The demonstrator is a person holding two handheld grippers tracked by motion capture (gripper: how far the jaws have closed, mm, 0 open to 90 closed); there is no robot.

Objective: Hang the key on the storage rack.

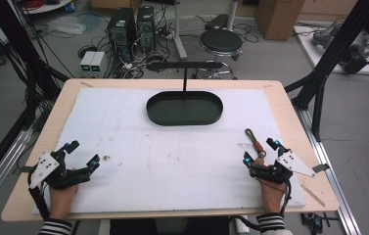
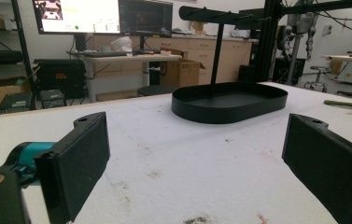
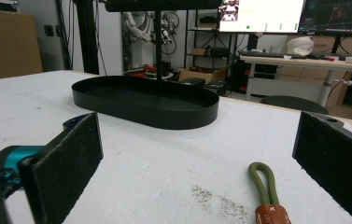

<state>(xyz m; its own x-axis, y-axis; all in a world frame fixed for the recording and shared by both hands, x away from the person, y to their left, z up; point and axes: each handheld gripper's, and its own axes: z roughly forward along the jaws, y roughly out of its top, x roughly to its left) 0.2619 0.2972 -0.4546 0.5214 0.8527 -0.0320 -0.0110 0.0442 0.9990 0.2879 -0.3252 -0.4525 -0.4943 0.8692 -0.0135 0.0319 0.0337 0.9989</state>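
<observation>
A black oval tray [image 1: 184, 108] with an upright T-shaped stand [image 1: 185, 66] rests at the table's far middle; it also appears as the tray [image 2: 229, 101] and the tray [image 3: 146, 103] in the gripper views. A strap with an olive cord loop and a brown tag [image 1: 254, 140] lies on the white mat at the right. My right gripper [image 1: 260, 151] is open just behind it, with the cord loop [image 3: 263, 182] lying on the mat between its jaws, untouched. My left gripper [image 1: 83, 153] rests open near the front left corner, nothing between its jaws [image 2: 197, 163].
A white mat [image 1: 172, 152] covers most of the wooden table [image 1: 280, 93]. Small dirt marks [image 1: 106, 157] lie beside the left gripper. A thin wooden stick [image 1: 313, 194] lies near the front right edge. Computers, a stool and cables sit on the floor beyond.
</observation>
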